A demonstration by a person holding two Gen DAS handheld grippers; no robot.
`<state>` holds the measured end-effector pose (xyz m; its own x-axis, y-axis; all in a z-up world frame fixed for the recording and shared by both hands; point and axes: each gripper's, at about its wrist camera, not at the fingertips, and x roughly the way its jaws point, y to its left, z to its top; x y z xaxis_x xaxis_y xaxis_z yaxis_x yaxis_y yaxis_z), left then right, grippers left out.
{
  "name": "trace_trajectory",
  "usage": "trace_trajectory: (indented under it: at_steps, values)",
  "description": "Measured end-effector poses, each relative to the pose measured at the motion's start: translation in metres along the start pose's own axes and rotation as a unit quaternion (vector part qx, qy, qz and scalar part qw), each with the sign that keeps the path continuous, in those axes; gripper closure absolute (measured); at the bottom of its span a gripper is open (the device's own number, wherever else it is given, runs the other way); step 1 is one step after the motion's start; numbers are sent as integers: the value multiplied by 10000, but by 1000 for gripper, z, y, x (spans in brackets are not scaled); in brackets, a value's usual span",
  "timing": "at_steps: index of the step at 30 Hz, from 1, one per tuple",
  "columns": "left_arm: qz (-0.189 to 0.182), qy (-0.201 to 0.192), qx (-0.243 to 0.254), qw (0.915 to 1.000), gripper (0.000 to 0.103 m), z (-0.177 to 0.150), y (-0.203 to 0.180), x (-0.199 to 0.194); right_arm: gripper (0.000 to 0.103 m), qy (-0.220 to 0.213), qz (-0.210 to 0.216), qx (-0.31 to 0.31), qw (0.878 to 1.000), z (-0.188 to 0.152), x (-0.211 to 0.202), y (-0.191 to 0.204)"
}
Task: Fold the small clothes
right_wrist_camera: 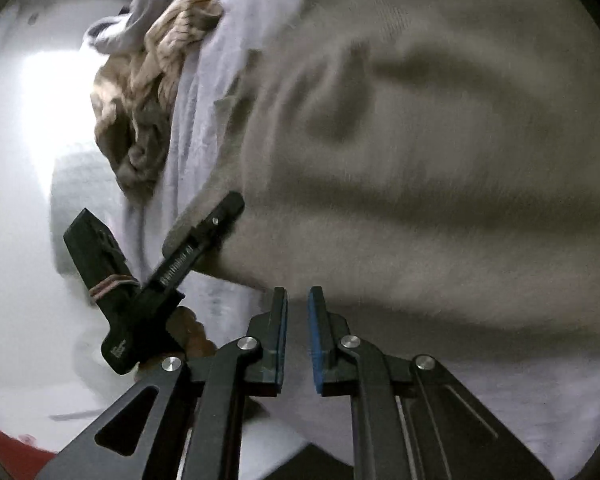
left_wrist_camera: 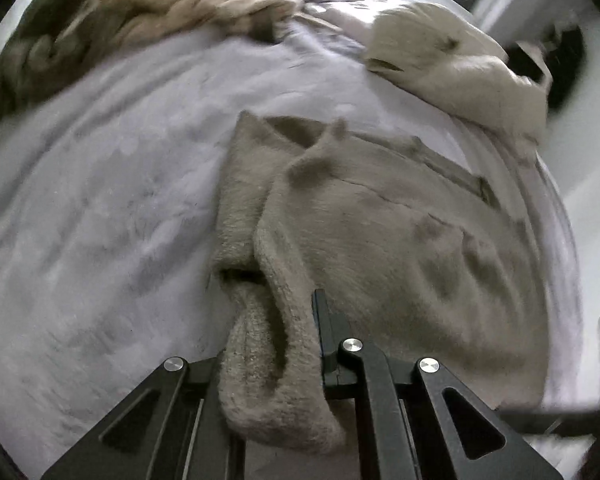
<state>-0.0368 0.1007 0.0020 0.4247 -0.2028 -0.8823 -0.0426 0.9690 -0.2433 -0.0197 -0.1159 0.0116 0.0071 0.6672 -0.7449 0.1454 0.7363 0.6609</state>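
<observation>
- Left wrist view: left gripper (left_wrist_camera: 278, 344) sat nearest, its fingers clamped on a bunched edge of the beige fleece garment (left_wrist_camera: 380, 240); only the right finger (left_wrist_camera: 326, 328) showed clear, the left one was hidden by the fabric.
- Rest of that garment lay spread on the white bed cover (left_wrist_camera: 100, 220), centre to right of the frame.
- Far left, a tan knit pile (left_wrist_camera: 140, 12) sat crumpled; far right, a cream garment (left_wrist_camera: 452, 60) lay near the bed edge.
- Right wrist view: right gripper (right_wrist_camera: 298, 336) sat nearest, blue-padded fingers (right_wrist_camera: 315, 344) slightly apart, nothing between them, tips just beside the garment's near edge.
- Fleece garment filled the centre and right, blurred.
- Left gripper appeared at the near left, pinching the garment's corner; a hand (right_wrist_camera: 196, 336) was partly visible behind it.
- Tan knit pile lay at the far left.
</observation>
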Motion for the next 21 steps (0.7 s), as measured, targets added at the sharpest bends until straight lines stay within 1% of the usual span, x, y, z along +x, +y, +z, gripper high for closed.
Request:
trace_trajectory:
  at_steps: [2,3,4,6,8,9,11,12,13,14,17,18,21]
  values:
    - [131,-65,342,9993,92,-3,-8,-4,56,7,-236,-176,9996,14,-12,7]
    - [180,-111,505,9985,92,-5,-9,-7,28,1,-337,-228,9992,22,-15,9]
    - [239,-162,674,9973,92,-6,-12,-8,23,-25,-424,-303,9986,30,-20,12]
    - [338,-277,1065,9933,92,-9,-20,-16,23,-28,-602,-535,9967,52,-21,24]
    - [387,-364,1319,9898,92,-11,-27,-19,23,124,-757,-711,9945,76,-13,41]
    - [407,-411,1445,9878,92,-13,-30,-22,22,300,-781,-847,9929,92,-4,52]
    - [441,-500,1694,9833,92,-15,-37,-24,21,553,-803,-1031,9899,111,12,69]
    - [452,-529,1782,9815,92,-16,-41,-24,18,683,-903,-1201,9863,125,26,83]
    - [463,-558,1871,9797,92,-17,-43,-25,15,783,-950,-1304,9838,130,34,89]
    - [475,-591,1971,9774,92,-19,-46,-25,13,998,-1008,-1447,9793,142,52,103]
    - [445,-670,2171,9728,92,-22,-52,-27,0,1519,-1025,-1508,9714,158,90,121]
    - [436,-688,2214,9718,92,-23,-54,-28,0,1727,-1102,-1517,9670,166,108,128]
    - [411,-747,2326,9688,92,-26,-57,-31,0,1982,-1429,-1666,9553,175,137,141]
